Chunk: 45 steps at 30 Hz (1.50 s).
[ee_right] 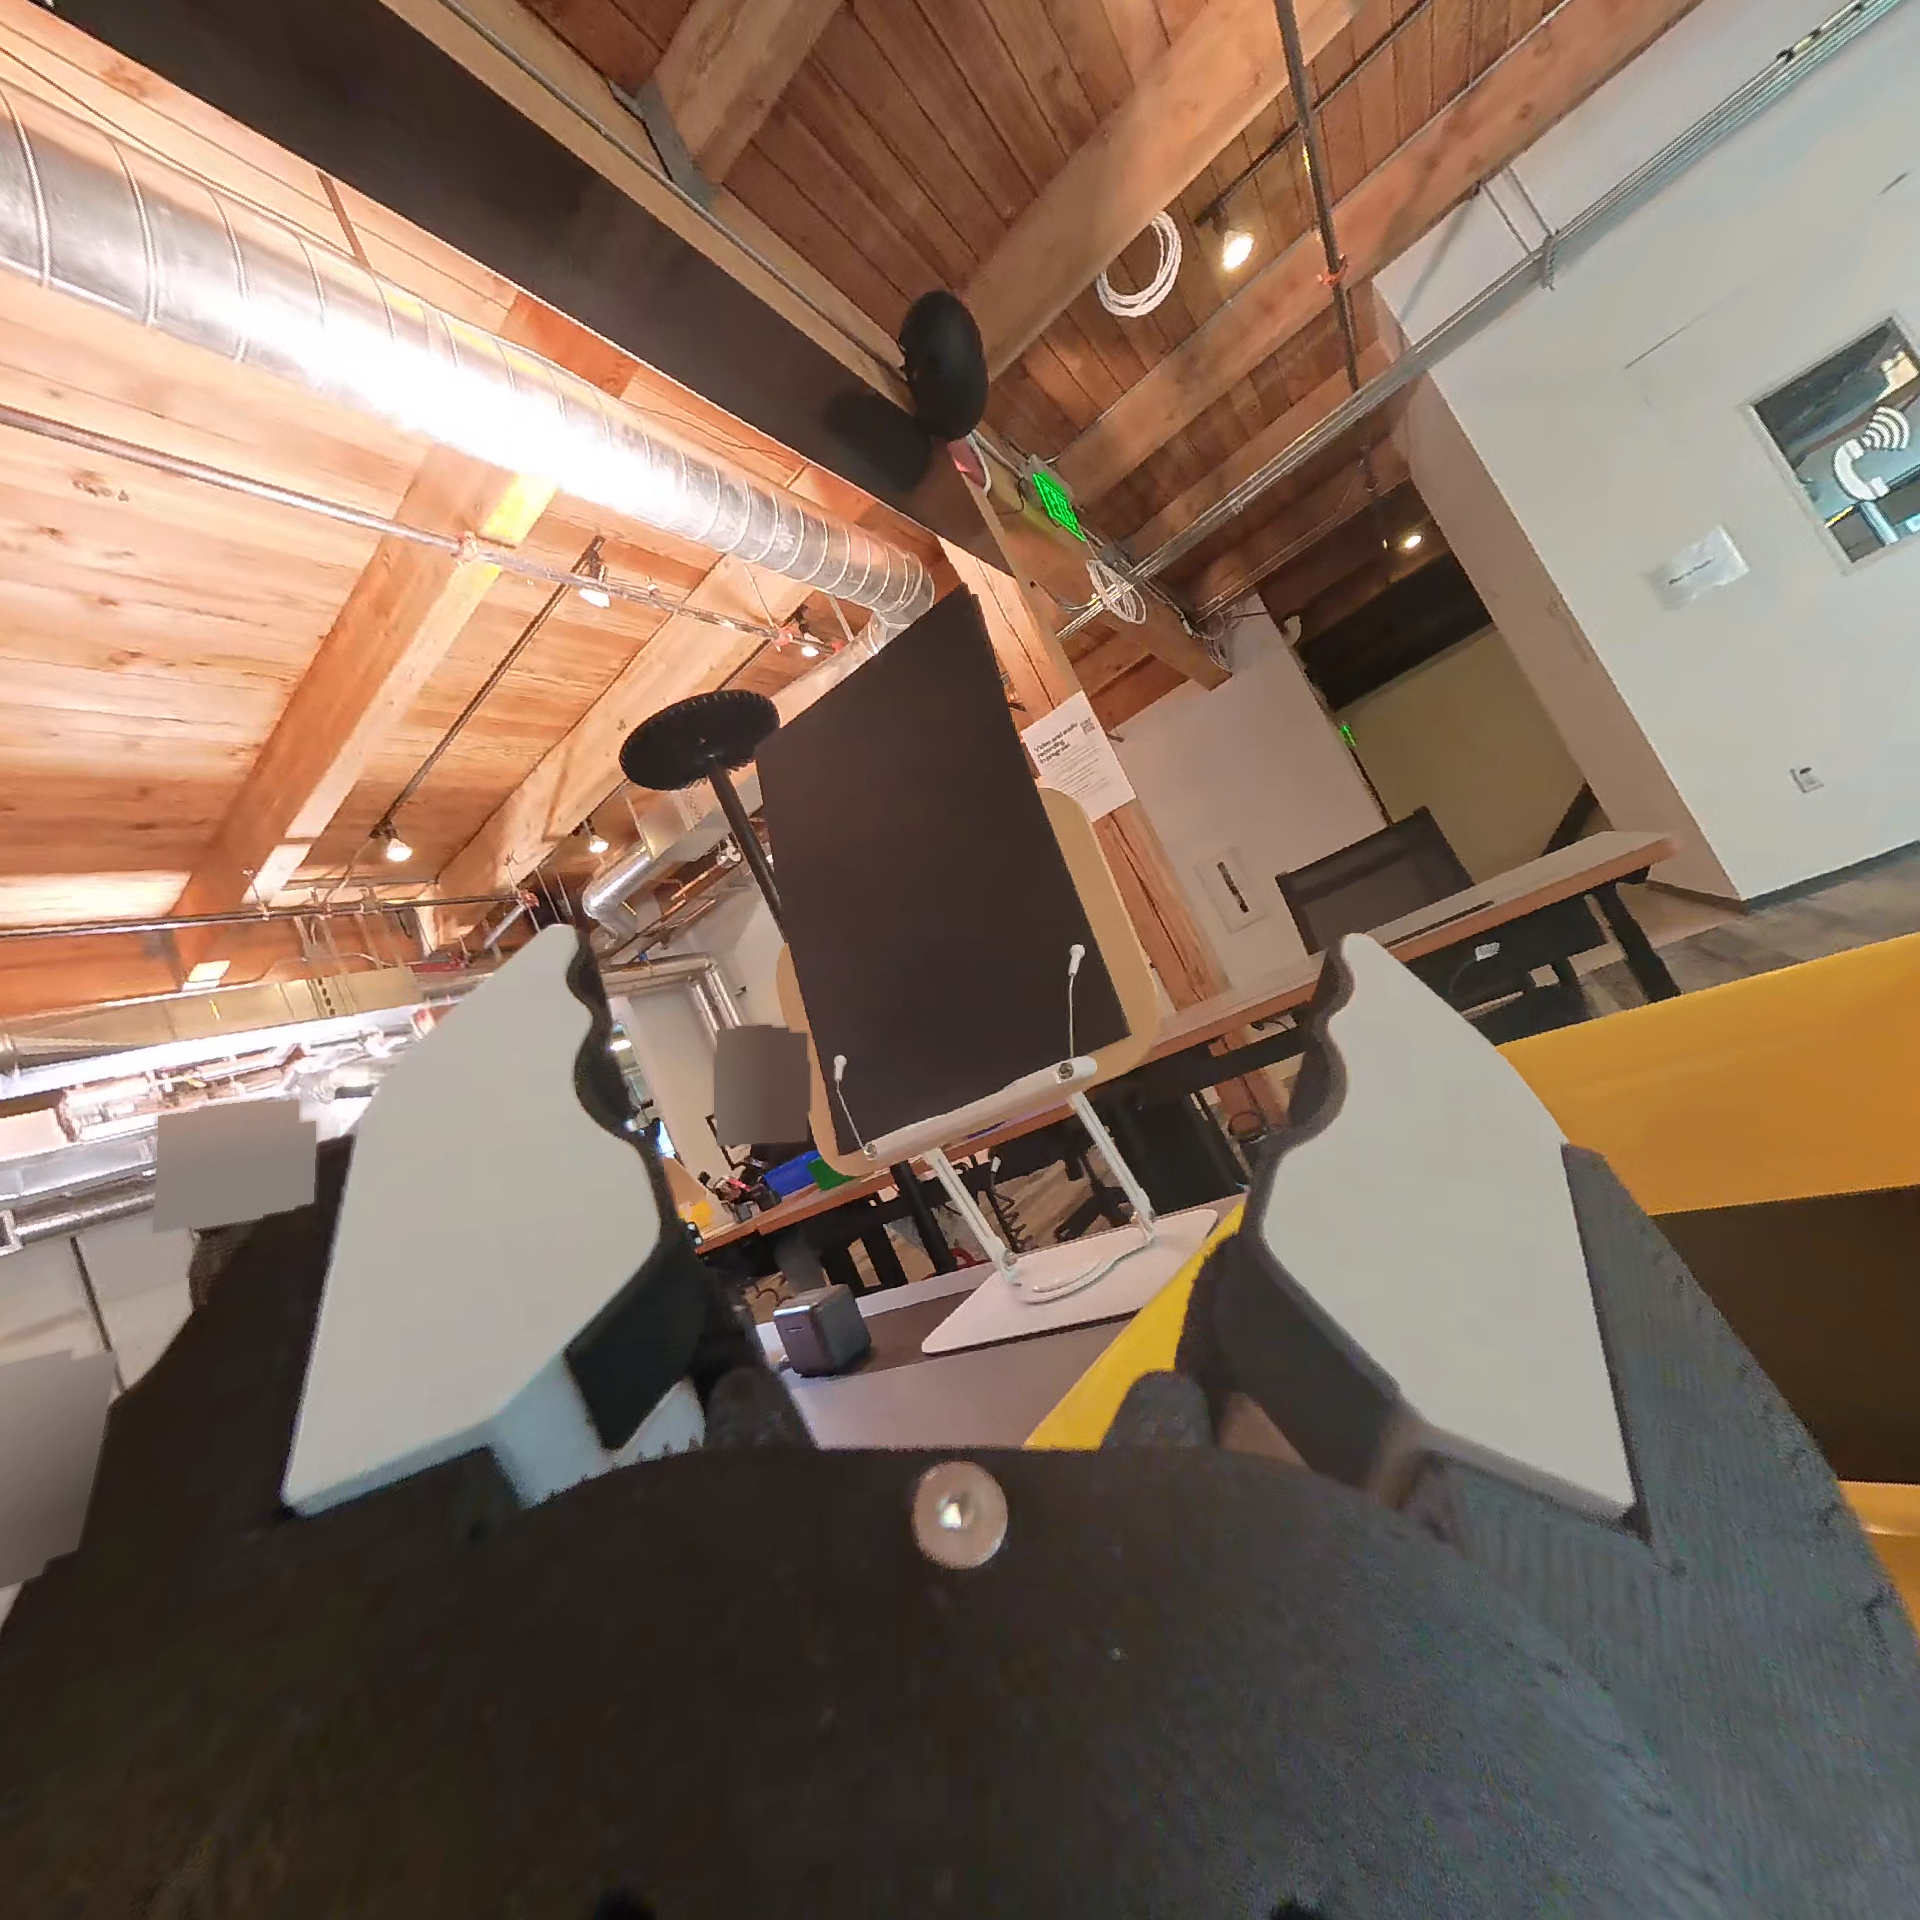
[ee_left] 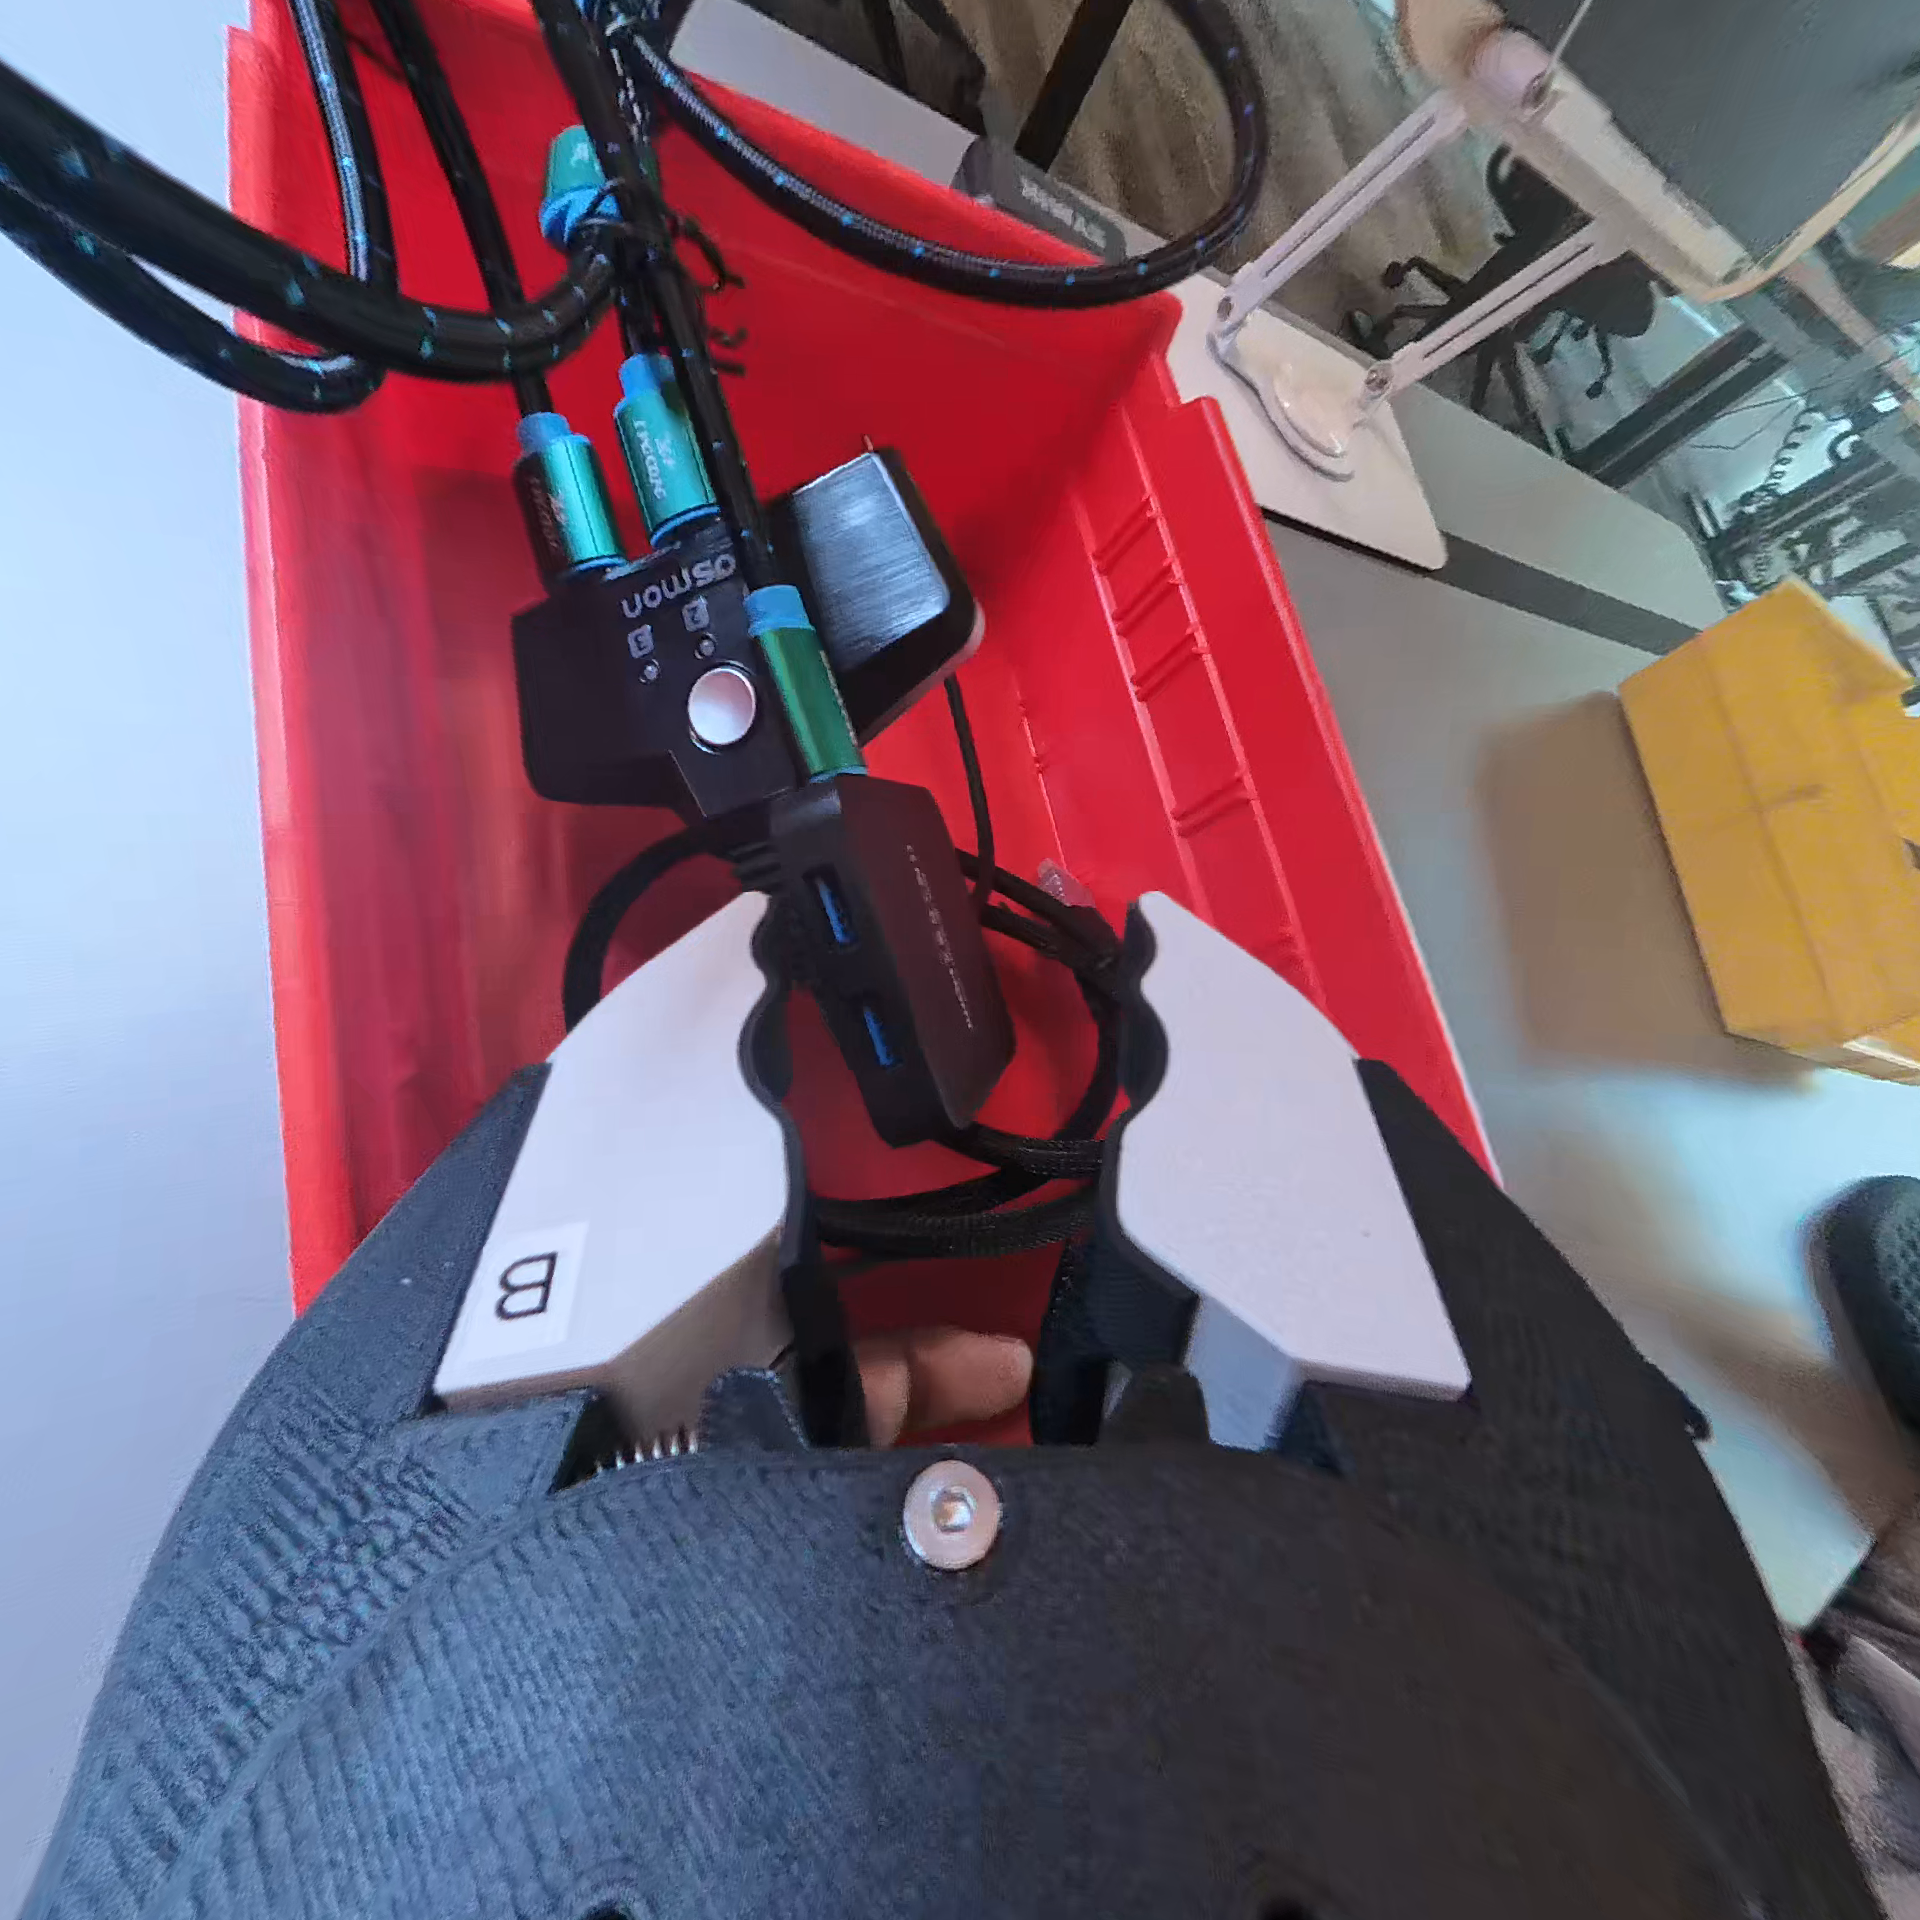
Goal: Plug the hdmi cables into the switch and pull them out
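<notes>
Between the left tongs (ee_left: 945,914), whose jaws stand wide apart and hold nothing, sits the lower end of a dark USB hub (ee_left: 914,966) with blue ports; the left jaw looks close to or touching its edge, cannot tell which. A fingertip (ee_left: 945,1382) shows low in the gap behind the jaws. Coiled black cable (ee_left: 997,1153) lies under the hub on the floor of the red bin (ee_left: 416,831).

Just beyond the hub lies the black switch (ee_left: 634,686) with a round silver button. Two green-shelled hdmi plugs (ee_left: 623,488) appear seated in its far side. A third green plug (ee_left: 810,696) lies across it, tip pointing at the hub; whether it is mated to anything is unclear. Braided cables (ee_left: 208,301) run up and out over the bin's far rim. A brushed dark box (ee_left: 873,582) rests just beside the switch.

Judgement: this looks like the plugged-in stage, pull-out pending. Next move likely needs one pair of tongs pinning the switch body and the other closing on a plug shell, pulling straight along its axis.

Right tongs (ee_right: 956,966) are also wide open and empty, tilted upward and away from the bin, over a yellow bin (ee_right: 1714,1101).

Farther off: grey bench (ee_right: 935,1371), a small grey cube device (ee_right: 821,1330), a white stand carrying a dark panel (ee_right: 935,914), more desks, wood-beam ceiling with a silver duct (ee_right: 416,353).
</notes>
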Each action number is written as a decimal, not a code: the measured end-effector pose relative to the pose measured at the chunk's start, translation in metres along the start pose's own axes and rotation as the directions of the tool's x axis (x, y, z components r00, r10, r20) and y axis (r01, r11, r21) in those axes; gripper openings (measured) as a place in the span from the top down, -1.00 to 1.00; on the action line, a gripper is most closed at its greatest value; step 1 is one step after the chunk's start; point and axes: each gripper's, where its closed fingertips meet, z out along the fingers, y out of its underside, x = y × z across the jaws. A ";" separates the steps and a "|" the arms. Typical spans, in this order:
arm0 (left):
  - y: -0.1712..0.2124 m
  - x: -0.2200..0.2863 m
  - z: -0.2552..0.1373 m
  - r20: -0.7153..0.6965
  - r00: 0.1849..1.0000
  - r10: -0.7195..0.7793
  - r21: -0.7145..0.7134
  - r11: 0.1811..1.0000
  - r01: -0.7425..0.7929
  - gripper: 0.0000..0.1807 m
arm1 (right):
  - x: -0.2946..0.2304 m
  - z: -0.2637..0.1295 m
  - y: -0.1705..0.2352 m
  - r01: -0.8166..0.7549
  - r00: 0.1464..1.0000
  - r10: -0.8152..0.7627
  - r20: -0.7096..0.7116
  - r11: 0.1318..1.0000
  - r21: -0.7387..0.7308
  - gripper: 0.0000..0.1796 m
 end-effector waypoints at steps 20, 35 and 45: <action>-0.036 0.030 -0.011 0.076 0.966 0.248 0.273 0.926 -0.259 0.85 | -0.003 0.002 0.014 0.110 0.994 -0.110 0.010 0.991 -0.079 -0.27; -0.020 0.277 -0.062 -0.359 0.723 0.590 0.774 0.622 -0.123 0.85 | -0.106 -0.004 0.093 0.222 0.890 -0.065 0.451 0.926 -0.306 0.31; 0.100 0.353 0.071 -0.682 0.649 0.338 0.365 0.926 -0.099 0.86 | -0.137 -0.032 0.186 0.900 0.413 -0.626 0.661 0.390 -0.193 0.55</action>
